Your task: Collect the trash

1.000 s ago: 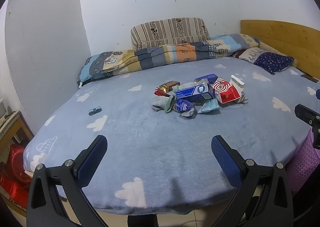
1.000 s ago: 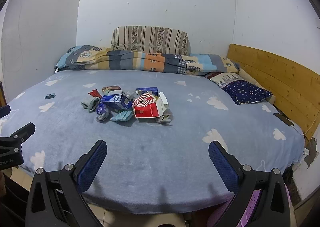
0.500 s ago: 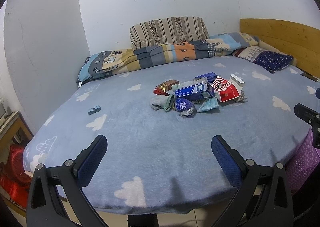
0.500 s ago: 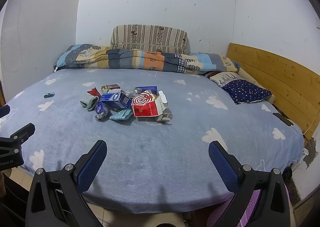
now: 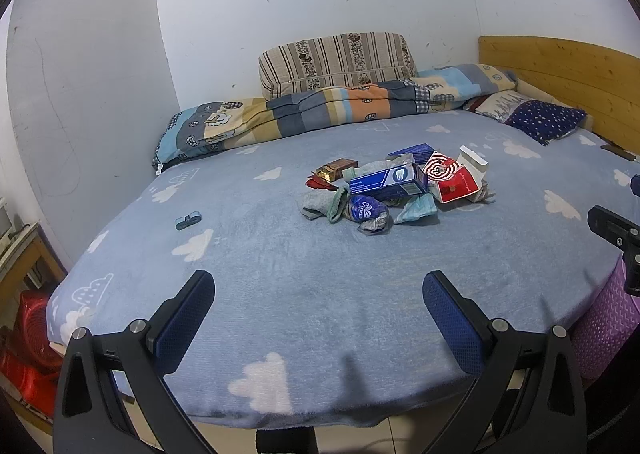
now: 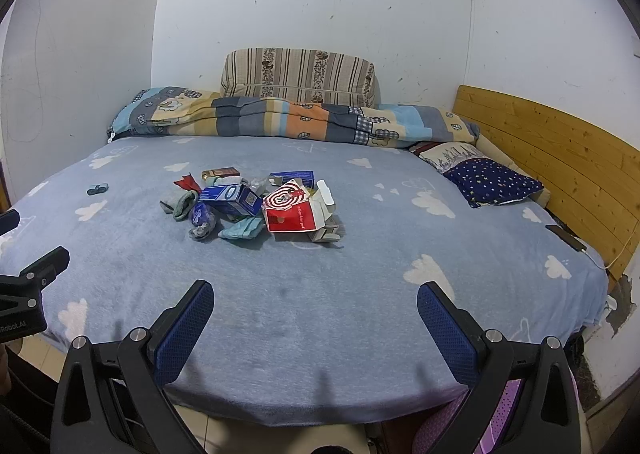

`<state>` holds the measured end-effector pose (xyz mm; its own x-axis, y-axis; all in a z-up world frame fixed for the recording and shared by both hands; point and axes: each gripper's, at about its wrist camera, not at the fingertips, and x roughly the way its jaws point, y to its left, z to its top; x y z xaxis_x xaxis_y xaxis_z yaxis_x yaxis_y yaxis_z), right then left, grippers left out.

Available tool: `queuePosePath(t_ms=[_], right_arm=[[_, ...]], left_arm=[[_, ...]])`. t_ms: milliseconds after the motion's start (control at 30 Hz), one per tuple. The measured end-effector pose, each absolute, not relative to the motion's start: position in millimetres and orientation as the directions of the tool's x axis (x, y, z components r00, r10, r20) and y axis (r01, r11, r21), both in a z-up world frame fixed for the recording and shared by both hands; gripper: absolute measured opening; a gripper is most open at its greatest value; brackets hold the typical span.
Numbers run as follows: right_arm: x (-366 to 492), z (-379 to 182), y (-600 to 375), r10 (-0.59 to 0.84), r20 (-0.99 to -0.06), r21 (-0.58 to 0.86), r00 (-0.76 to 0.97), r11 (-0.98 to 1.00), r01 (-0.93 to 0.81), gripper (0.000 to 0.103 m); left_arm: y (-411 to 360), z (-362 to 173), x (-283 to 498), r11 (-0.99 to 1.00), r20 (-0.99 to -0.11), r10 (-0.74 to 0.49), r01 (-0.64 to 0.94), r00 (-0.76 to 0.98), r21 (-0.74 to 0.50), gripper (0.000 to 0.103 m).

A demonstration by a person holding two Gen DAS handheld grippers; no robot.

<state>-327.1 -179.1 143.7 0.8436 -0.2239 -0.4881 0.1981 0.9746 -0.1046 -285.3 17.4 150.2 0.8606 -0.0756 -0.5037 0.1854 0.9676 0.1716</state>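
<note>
A pile of trash lies mid-bed: a blue toothpaste box point(image 5: 386, 179) point(image 6: 231, 198), a red and white carton point(image 5: 454, 178) point(image 6: 290, 212), a blue wrapper point(image 5: 366, 210), grey socks point(image 5: 320, 206) and a brown packet point(image 5: 336, 168). My left gripper point(image 5: 318, 318) is open and empty, over the bed's near edge, well short of the pile. My right gripper point(image 6: 314, 320) is open and empty, also at the near edge. A purple mesh bin point(image 5: 604, 330) stands below the bed at the right.
A small dark clip point(image 5: 188, 220) lies on the blue cloud blanket point(image 5: 280, 274) to the left. A folded quilt point(image 5: 320, 110), striped cushion point(image 5: 336, 62) and starry pillow point(image 6: 492, 180) line the far side. A phone point(image 6: 566, 237) lies by the wooden headboard point(image 6: 552, 142). Red items point(image 5: 24, 342) sit on the floor left.
Both grippers have shifted slightly, so the pile sits a little lower and nearer in view. Both stay open and empty. Nothing on the bed moved.
</note>
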Motion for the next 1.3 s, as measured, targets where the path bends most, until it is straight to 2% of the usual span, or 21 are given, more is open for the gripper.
queuePosePath(t_ms=[1033, 1200, 1300], right_arm=[[-329, 143, -179, -0.224, -0.493, -0.107, 0.841, 0.975, 0.197, 0.102], [-330, 139, -183, -0.207, -0.503, -0.083, 0.839, 0.978, 0.192, 0.102], [-325, 139, -192, -0.167, -0.524, -0.021, 0.835, 0.983, 0.183, 0.102]], left_arm=[[15, 151, -285, 0.967, -0.507, -0.075, 0.186, 0.859, 0.173, 0.103], [21, 146, -279, 0.973, -0.542, -0.089, 0.190, 0.835, 0.133, 0.103], [29, 144, -268, 0.979, -0.575, -0.097, 0.181, 0.812, 0.091, 0.103]])
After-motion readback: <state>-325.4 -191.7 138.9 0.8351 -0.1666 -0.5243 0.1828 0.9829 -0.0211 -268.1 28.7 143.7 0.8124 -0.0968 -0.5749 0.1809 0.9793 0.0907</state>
